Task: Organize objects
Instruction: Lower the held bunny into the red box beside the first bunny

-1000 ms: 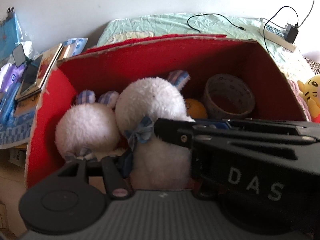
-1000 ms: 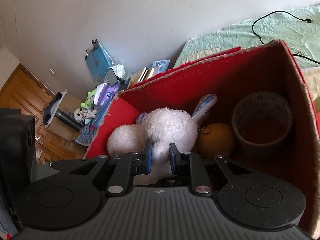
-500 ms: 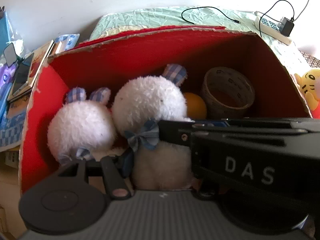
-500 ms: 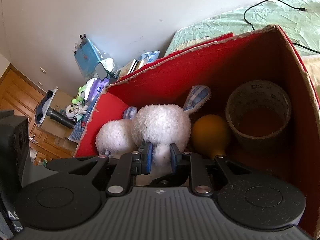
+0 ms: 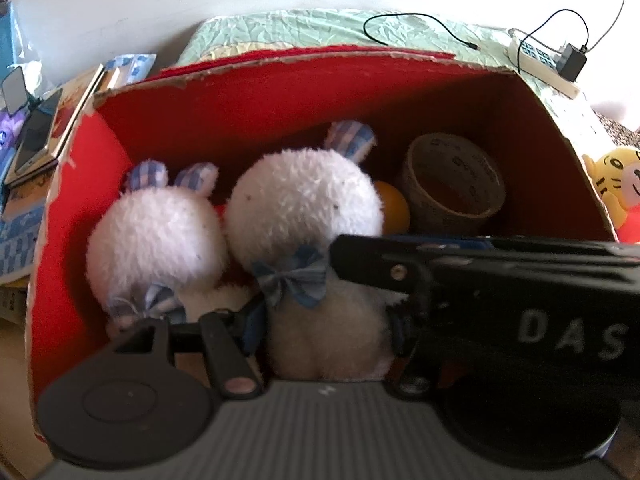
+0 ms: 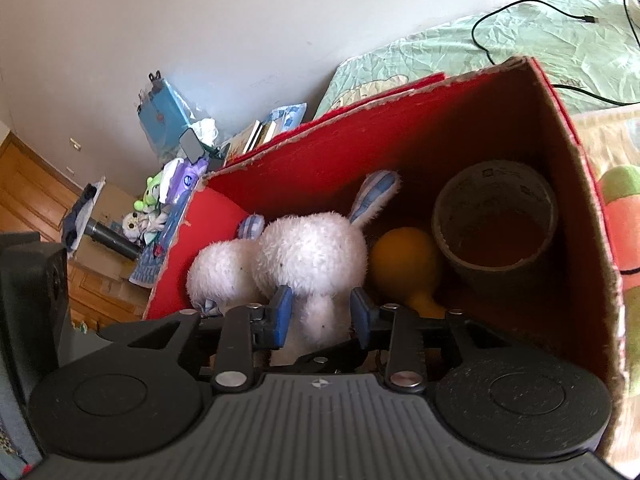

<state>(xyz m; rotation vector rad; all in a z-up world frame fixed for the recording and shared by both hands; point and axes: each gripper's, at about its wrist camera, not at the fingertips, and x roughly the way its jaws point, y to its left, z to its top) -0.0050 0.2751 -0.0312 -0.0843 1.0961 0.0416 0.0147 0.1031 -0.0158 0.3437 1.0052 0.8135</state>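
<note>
Now, our right gripper (image 6: 320, 316): parted around the rabbit
Rabbit (image 6: 312, 256): upright, ears up, in box (image 6: 576, 208)
Our left gripper (image 5: 320, 328): we cannot tell

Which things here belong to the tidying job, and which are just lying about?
Job in hand: red box; two white plush rabbits; orange ball; tape roll; right gripper; left gripper.

Lying about: power strip; black cable; books; yellow tiger toy.
</note>
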